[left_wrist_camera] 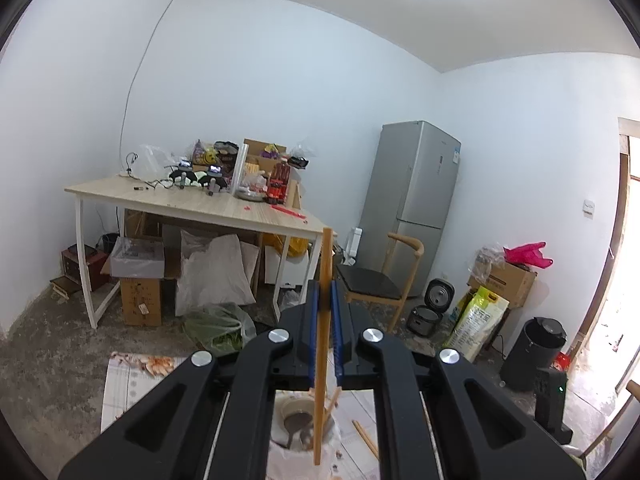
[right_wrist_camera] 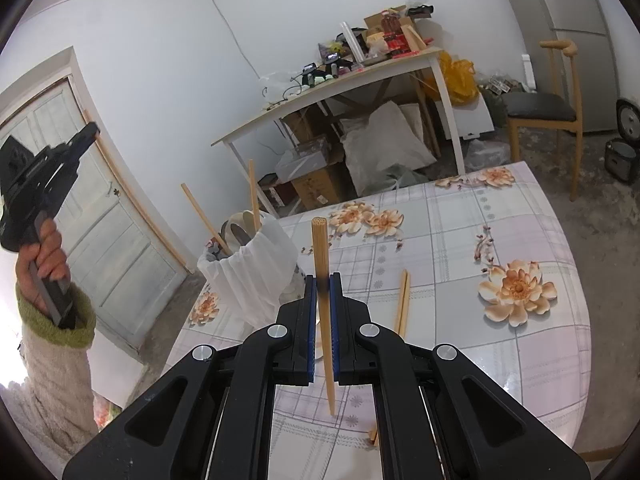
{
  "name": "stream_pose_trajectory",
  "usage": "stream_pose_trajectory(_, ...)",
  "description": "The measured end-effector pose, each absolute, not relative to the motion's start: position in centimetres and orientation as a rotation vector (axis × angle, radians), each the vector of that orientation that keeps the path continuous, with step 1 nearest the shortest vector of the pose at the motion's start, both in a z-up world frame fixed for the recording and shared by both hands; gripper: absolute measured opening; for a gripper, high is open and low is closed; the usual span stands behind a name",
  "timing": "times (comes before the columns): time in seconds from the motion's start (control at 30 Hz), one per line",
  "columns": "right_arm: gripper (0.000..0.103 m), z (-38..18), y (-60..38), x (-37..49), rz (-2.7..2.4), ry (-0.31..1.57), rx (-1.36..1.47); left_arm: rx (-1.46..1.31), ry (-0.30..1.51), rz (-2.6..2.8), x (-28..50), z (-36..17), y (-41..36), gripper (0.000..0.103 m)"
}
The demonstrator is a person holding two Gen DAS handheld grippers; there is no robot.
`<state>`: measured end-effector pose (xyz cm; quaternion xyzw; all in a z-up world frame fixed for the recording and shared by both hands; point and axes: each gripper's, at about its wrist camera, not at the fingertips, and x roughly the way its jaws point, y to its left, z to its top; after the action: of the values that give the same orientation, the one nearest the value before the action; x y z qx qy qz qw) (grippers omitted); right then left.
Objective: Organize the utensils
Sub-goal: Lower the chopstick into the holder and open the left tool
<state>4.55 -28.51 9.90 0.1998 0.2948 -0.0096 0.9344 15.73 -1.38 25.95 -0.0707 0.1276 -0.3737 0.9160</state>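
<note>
A floral-clothed table [right_wrist_camera: 500, 240] holds a white utensil holder [right_wrist_camera: 250, 272] and loose chopsticks [right_wrist_camera: 402, 306]. Each hand-held gripper, left [left_wrist_camera: 325, 284] and right [right_wrist_camera: 323, 280], clamps one upright chopstick [right_wrist_camera: 322, 280].

– What is in the room?

– A wooden desk [left_wrist_camera: 192, 204] with white legs stands by the wall, left of the middle. Its top is full of bags, boxes and red bottles [left_wrist_camera: 279, 182].

– And under it?

– Cardboard boxes [left_wrist_camera: 141, 300] and big white sacks [left_wrist_camera: 214, 276]. A green bag [left_wrist_camera: 218, 326] lies on the floor in front.

– What is on the right?

– A tall grey fridge [left_wrist_camera: 416, 196], a wooden chair [left_wrist_camera: 376, 284] with a dark seat, and a black bin [left_wrist_camera: 534, 354] at the lower right. The other view shows a pale door [right_wrist_camera: 100, 216] on the left.
</note>
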Motion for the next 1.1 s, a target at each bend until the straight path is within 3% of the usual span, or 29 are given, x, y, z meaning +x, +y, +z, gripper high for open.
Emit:
stream_pose_trajectory(0.17, 0.004, 9.9, -28.4, 4.7, -0.014, 0.605, 0.409, -0.106, 0.254, -0.726, 17.4, 25.1, -2.6, 0.006)
stream_pose_trajectory(0.7, 0.004, 10.3, -27.4, 5.4, 0.0, 0.622, 0.378, -0.085, 0.513, -0.739, 21.2, 15.8, -5.1, 0.007)
stream_pose_trajectory(0.73, 0.004, 10.4, -27.4, 5.4, 0.0, 0.62, 0.375, -0.083, 0.531, -0.741, 21.2, 15.6, -5.1, 0.014)
stream_pose_trajectory(0.77, 0.004, 10.6, -27.3, 5.5, 0.0, 0.617, 0.37, -0.085, 0.552, -0.74, 21.2, 15.2, -5.1, 0.03)
stream_pose_trajectory(0.83, 0.004, 11.1, -27.1, 5.6, 0.001, 0.609, 0.363, -0.099, 0.564, -0.737, 21.1, 14.9, -4.8, 0.046)
stream_pose_trajectory(0.97, 0.004, 12.7, -26.6, 6.0, 0.007, 0.575, 0.345, -0.101, 0.552, -0.73, 20.1, 14.5, -3.7, 0.06)
stream_pose_trajectory(1.1, 0.004, 15.2, -26.1, 7.0, 0.026, 0.513, 0.328, -0.116, 0.534, -0.715, 18.4, 14.2, -2.1, 0.066)
